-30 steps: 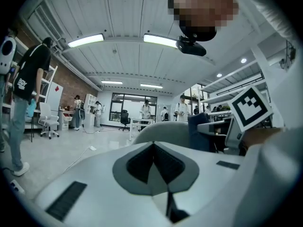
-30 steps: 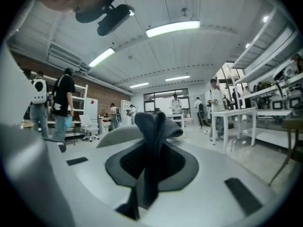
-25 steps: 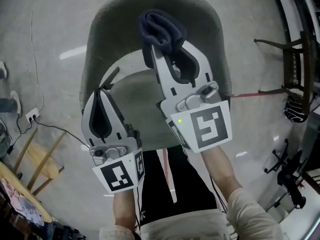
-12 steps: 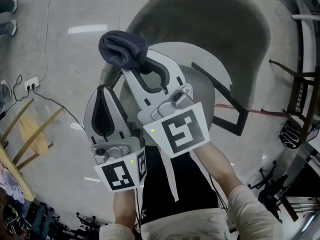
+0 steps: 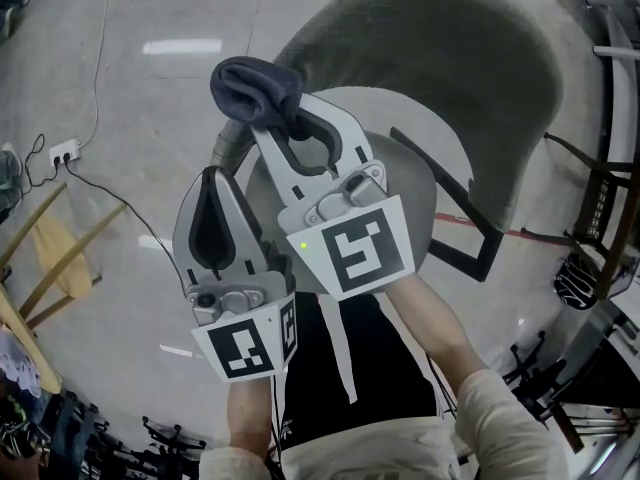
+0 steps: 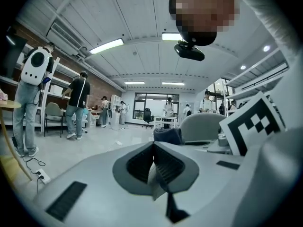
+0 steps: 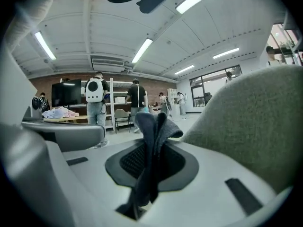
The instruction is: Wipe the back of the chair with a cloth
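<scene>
The right gripper (image 7: pixel 151 161) has its jaws clamped on a dark blue cloth (image 7: pixel 154 126), which stands up in a folded bunch from between the ribbed pads. In the head view that bunch (image 5: pixel 254 88) sits at the tips of the right gripper (image 5: pixel 268 133), right at the left end of the chair back (image 5: pixel 450 58). Whether the cloth actually touches the upholstery cannot be told there. In the right gripper view the grey-green chair back (image 7: pixel 246 122) rises close beside the jaws on the right.

The left gripper (image 6: pixel 154 164) has its jaws together with nothing between them. In the head view it (image 5: pixel 215 180) is held lower and to the left, just beside the right one.

The two grippers and their marker cubes cover much of the chair's seat, and the chair's legs are out of sight. The cloth's lower end disappears into the slot between the right jaws.

The floor (image 5: pixel 130 118) is pale, smooth and glossy, catching ceiling-light reflections. A white power strip (image 5: pixel 63 151) with a cable lies on it at the left. The room is a large workshop with strip lights overhead and people (image 6: pixel 28 103) standing by shelving along a brick wall.
</scene>
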